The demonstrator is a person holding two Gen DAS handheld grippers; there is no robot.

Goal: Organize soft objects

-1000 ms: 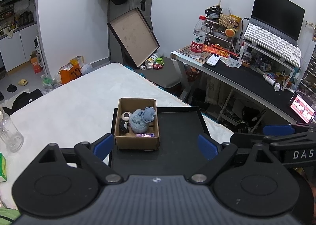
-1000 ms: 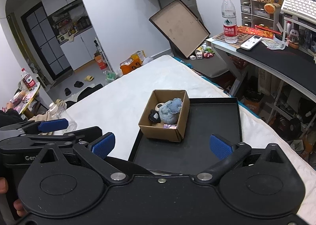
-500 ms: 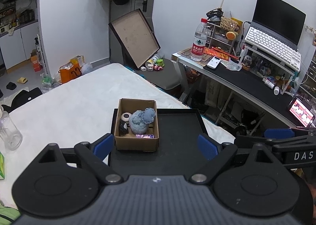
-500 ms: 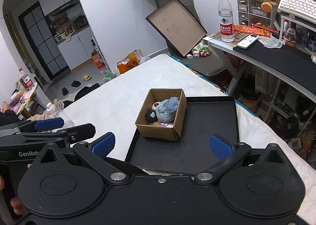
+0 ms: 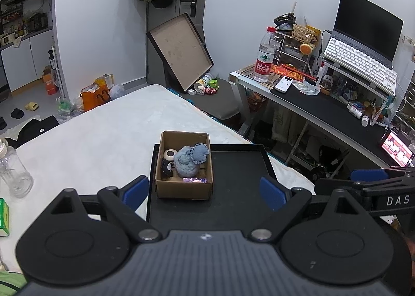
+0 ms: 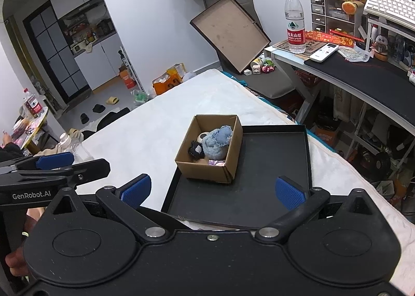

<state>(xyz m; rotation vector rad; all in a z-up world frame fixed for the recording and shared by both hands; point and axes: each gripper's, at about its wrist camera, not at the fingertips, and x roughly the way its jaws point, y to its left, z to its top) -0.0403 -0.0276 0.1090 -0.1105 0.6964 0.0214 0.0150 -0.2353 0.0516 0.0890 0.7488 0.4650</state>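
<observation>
Both grippers are pulling back slightly; cardboard box (image 5: 184, 166) is sitting centre frame on black tray (image 5: 238, 166). Left gripper (image 5: 205, 190) and right gripper (image 6: 212, 188) are hanging spread wide, empty. Blue plush (image 5: 190, 161) inside is looking light, squashy; pinch its body.

I take the box (image 5: 184, 166) as my landmark. It sits on the tray's (image 5: 238, 184) far left corner, and the tray lies on the bed (image 5: 103, 135). In the box, a plush (image 5: 190, 159) fills the middle, a small toy (image 5: 166, 168) lies left of it, a round one (image 5: 170, 153) behind that toy, and a packet (image 5: 194, 180) sits against the near wall. Left of the box, on the bed, stands a jar (image 5: 13, 171). Right of the box runs the desk (image 5: 324, 103), with a bottle (image 5: 264, 55) on its far end. Behind the box, past the bed, a lid (image 5: 180, 52) leans at the door. I see the left gripper (image 5: 205, 192) before the box, the right gripper (image 6: 211, 188) too.
</observation>
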